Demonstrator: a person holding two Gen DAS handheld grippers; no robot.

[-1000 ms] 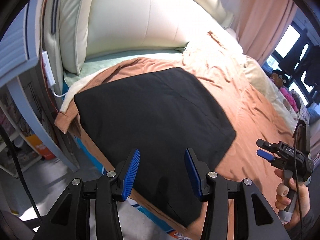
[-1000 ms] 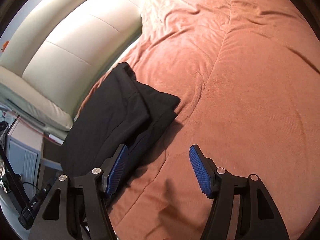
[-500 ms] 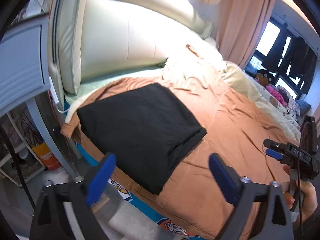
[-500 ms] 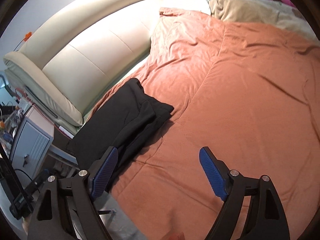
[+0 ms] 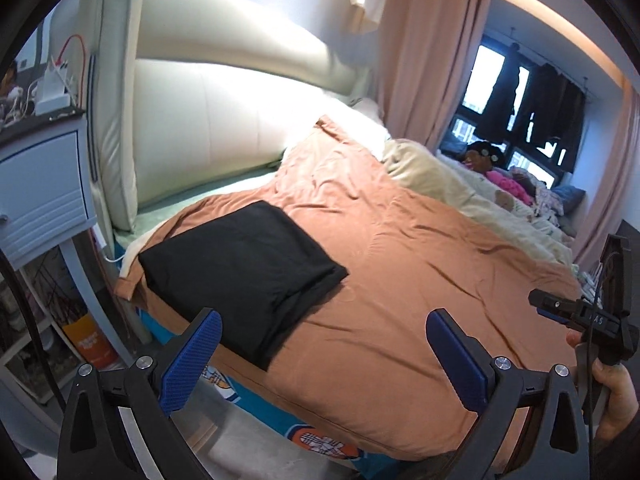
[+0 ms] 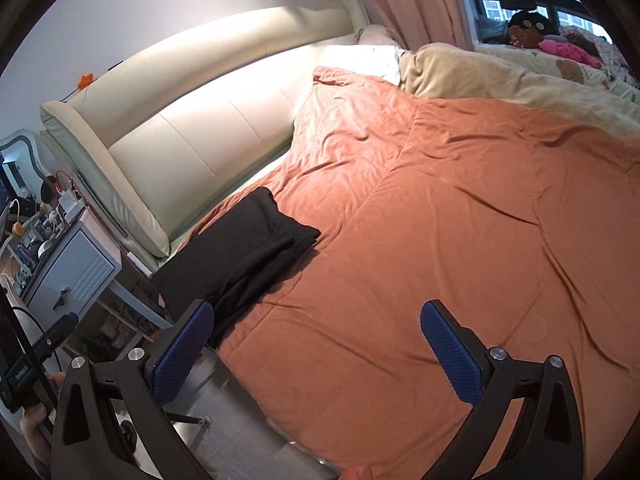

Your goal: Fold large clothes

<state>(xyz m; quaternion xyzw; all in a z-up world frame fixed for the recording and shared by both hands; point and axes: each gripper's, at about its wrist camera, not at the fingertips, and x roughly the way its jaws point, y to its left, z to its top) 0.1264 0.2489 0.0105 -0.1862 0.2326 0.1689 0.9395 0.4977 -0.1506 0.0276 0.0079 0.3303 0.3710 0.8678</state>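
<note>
A black garment [image 5: 244, 268] lies folded into a flat rectangle on the near left corner of the bed, on the orange duvet [image 5: 400, 272]. It also shows in the right wrist view [image 6: 248, 248], left of centre. My left gripper [image 5: 320, 354] is open wide and empty, held back from the bed edge, below the garment. My right gripper [image 6: 316, 350] is open wide and empty, over the bed's near edge. The right gripper also shows at the right edge of the left wrist view [image 5: 560, 312].
A cream padded headboard [image 5: 224, 120] stands behind the bed. A grey-blue nightstand [image 5: 40, 184] stands left of it. A beige blanket [image 6: 500, 76] and toys lie along the far side by the window. Pink curtains [image 5: 424, 60] hang at the back.
Both grippers have pulled back and up from the bed, so the garment looks smaller. The left gripper's jaws have opened wider. The folded garment has stayed in place.
</note>
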